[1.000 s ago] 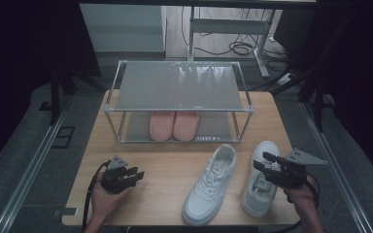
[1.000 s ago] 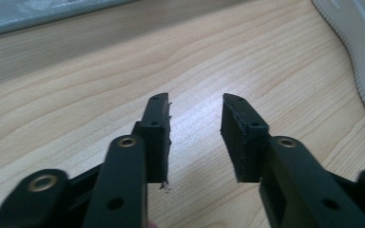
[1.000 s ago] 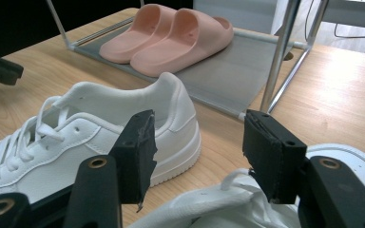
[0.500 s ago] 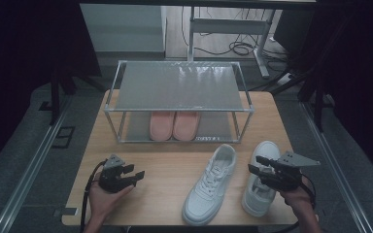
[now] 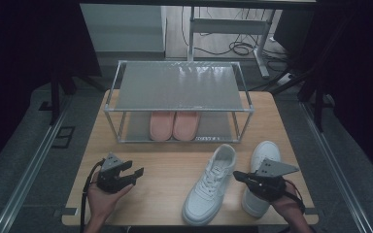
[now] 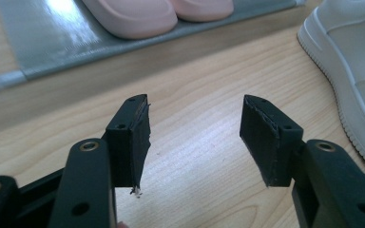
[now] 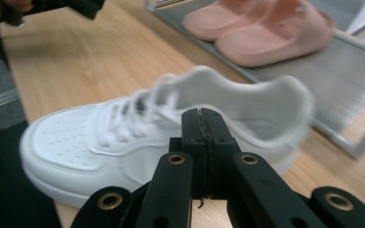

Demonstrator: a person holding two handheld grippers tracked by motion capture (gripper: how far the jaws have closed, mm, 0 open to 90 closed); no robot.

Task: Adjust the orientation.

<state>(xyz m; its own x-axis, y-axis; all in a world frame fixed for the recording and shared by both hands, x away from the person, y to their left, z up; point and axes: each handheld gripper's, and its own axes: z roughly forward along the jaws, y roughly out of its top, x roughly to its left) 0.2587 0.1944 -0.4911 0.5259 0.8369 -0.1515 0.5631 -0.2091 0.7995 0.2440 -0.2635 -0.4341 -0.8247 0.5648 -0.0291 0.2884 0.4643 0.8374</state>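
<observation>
We see a white laced sneaker (image 7: 161,128) lying on its side just beyond our right gripper (image 7: 203,118), jaws pressed together; our left gripper (image 6: 195,130) stands apart, empty.

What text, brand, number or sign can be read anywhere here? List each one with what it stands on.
None can be read.
White sneakers: no logo or lettering legible.
Pink slippers: plain.
Shoe rack: a small dark mark on the front edge of its lower shelf, too small to read.
Left gripper and right gripper: no markings.
</observation>
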